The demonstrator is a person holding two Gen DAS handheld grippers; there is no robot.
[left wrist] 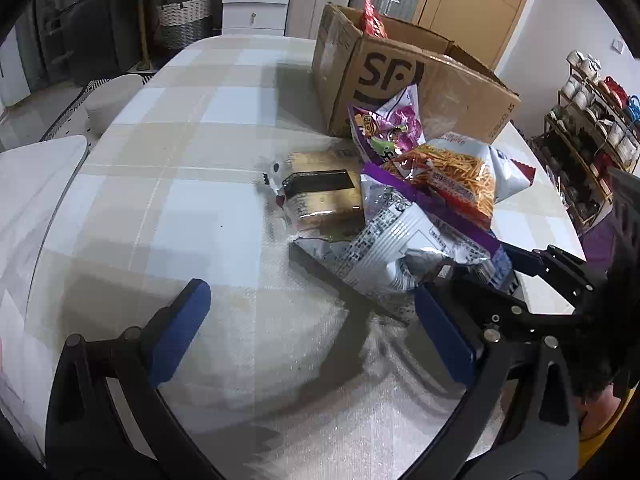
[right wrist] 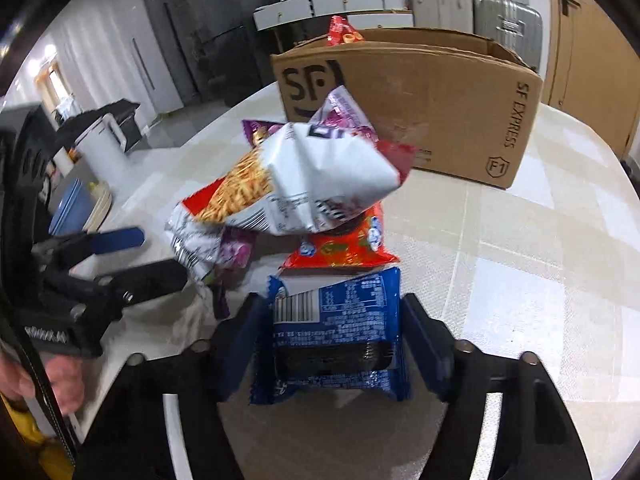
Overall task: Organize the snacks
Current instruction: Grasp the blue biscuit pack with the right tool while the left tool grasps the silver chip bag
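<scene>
Right now the right tongs [right wrist: 334, 344] sit with their blue pads either side of a blue foil cookie packet [right wrist: 334, 336] on the checked table [right wrist: 520, 264], seemingly pressed on its edges. To do it well, I'd squeeze mid-packet, lift straight, and clear the heap of crinkled snack bags [right wrist: 296, 184] before the brown cardboard box [right wrist: 432, 108]. The left tongs [left wrist: 312, 332] gape wide, empty, just beside the pile.

Both wrist cameras look steeply down along their fingers, close over the table [left wrist: 200, 128], sharing the snack pile [right wrist: 296, 184] and cardboard box [left wrist: 420, 80] from opposite sides.
</scene>
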